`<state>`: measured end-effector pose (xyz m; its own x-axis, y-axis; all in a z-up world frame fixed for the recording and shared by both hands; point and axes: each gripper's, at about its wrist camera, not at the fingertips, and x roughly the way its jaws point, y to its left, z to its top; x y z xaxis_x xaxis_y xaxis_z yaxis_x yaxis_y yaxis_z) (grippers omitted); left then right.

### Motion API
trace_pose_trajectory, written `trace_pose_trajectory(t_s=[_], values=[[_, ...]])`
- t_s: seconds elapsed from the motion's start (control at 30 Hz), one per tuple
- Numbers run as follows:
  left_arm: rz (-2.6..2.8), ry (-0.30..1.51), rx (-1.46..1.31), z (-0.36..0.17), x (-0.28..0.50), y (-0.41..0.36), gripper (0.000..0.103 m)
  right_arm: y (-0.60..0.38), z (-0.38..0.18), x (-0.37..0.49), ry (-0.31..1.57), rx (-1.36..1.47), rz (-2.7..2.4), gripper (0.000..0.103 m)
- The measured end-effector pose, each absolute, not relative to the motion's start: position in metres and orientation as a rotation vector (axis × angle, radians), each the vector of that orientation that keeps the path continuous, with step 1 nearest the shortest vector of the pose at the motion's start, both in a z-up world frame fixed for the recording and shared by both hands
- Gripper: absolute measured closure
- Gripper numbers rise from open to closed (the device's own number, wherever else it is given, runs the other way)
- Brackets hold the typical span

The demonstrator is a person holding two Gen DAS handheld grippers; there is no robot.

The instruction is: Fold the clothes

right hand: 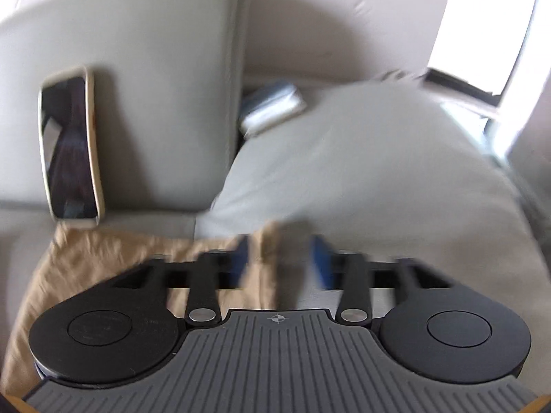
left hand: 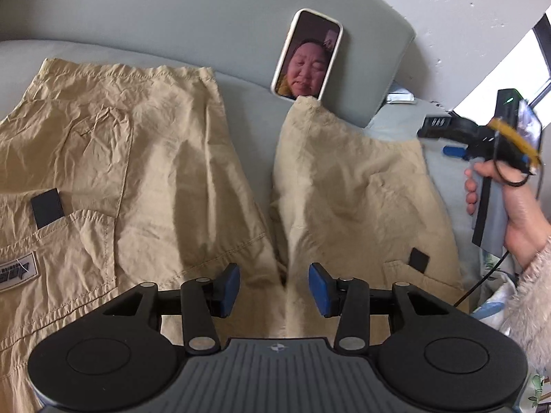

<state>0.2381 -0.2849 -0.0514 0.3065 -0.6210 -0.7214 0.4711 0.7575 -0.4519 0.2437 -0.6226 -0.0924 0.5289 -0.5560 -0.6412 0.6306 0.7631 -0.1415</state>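
Observation:
Tan cargo trousers (left hand: 179,179) lie spread on a grey sofa, legs pointing towards the backrest, one leg left and one leg right (left hand: 351,189). My left gripper (left hand: 273,287) is open and empty, hovering above the crotch seam between the legs. My right gripper (right hand: 279,261) is open and empty over the right leg's outer edge (right hand: 103,268); that view is blurred. In the left wrist view the right gripper (left hand: 447,137) is held by a hand at the far right, above the cushion.
A phone (left hand: 306,55) leans on the sofa backrest (left hand: 172,10), touching the right leg's hem; it also shows in the right wrist view (right hand: 70,151). A grey cushion (right hand: 361,165) lies right of the trousers. A small blue-white packet (right hand: 272,110) sits behind it.

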Motion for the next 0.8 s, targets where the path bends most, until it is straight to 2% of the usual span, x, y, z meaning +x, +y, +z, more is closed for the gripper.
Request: trace_pose_trajectory(t_s=[0.17, 0.27, 0.47, 0.57, 0.67, 0.7, 0.8], values=[[-0.789, 0.978, -0.208, -0.017, 0.217, -0.277, 0.061, -0.556, -0.028, 0.214, 0.632, 0.112, -0.565, 0.042], [-0.802, 0.913, -0.248, 0.015, 0.205, -0.258, 0.058, -0.505, 0.009, 0.188, 0.585, 0.122, -0.439, 0.036], [-0.636, 0.841, -0.357, 0.061, 0.194, -0.18, 0.042, -0.421, 0.076, 0.141, 0.537, 0.172, -0.242, 0.032], [-0.549, 0.832, -0.436, 0.066, 0.204, -0.141, 0.037, -0.392, 0.101, 0.129, 0.518, 0.212, -0.164, 0.024], [-0.436, 0.805, -0.462, 0.066, 0.22, -0.117, 0.037, -0.377, 0.103, 0.145, 0.551, 0.259, -0.094, 0.023], [-0.379, 0.792, -0.442, 0.064, 0.228, -0.115, 0.04, -0.374, 0.098, 0.157, 0.575, 0.279, -0.077, 0.023], [-0.228, 0.764, -0.364, 0.057, 0.251, -0.117, 0.039, -0.362, 0.059, 0.215, 0.701, 0.276, -0.051, 0.023]])
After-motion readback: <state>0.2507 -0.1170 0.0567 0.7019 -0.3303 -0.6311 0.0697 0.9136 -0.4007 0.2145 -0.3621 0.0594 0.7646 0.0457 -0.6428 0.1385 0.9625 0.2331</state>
